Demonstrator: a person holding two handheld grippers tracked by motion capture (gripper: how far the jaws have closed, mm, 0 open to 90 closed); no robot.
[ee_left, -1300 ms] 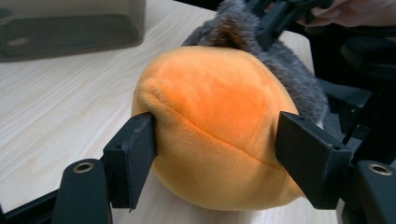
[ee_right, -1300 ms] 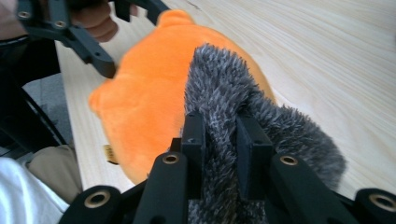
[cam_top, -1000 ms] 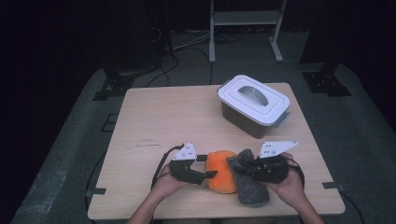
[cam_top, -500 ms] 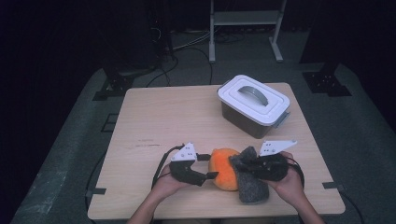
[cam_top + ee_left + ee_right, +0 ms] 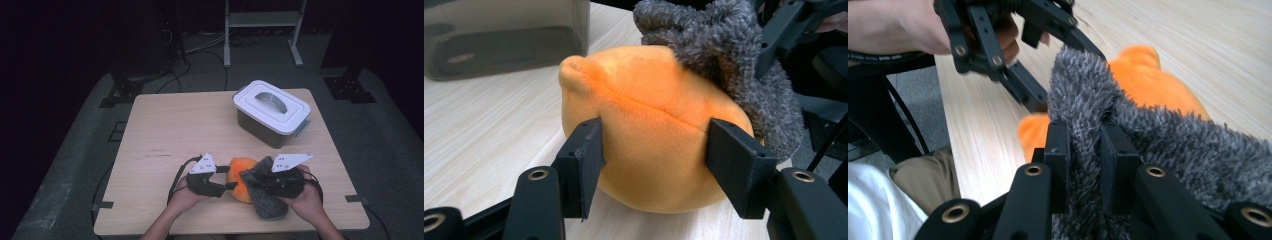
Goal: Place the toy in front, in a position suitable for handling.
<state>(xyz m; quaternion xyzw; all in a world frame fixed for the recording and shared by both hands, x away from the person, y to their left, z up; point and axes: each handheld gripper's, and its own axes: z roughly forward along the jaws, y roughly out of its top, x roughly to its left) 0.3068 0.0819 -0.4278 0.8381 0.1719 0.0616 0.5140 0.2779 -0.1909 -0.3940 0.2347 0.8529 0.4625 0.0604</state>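
From above, the round orange plush toy sits near the wooden table's near edge, between the left gripper and the right gripper; a lidded white plastic box stands far right.

In the left gripper view, the jaws have just been closing and now press the toy's sides.

In the right gripper view, narrow jaws pinch the fuzzy grey cloth draped over the toy.

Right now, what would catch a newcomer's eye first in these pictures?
The orange plush toy at the table's near edge, with the left gripper closing on its sides. The right gripper pinches a grey fuzzy cloth draped against it. A white-lidded box stands behind.
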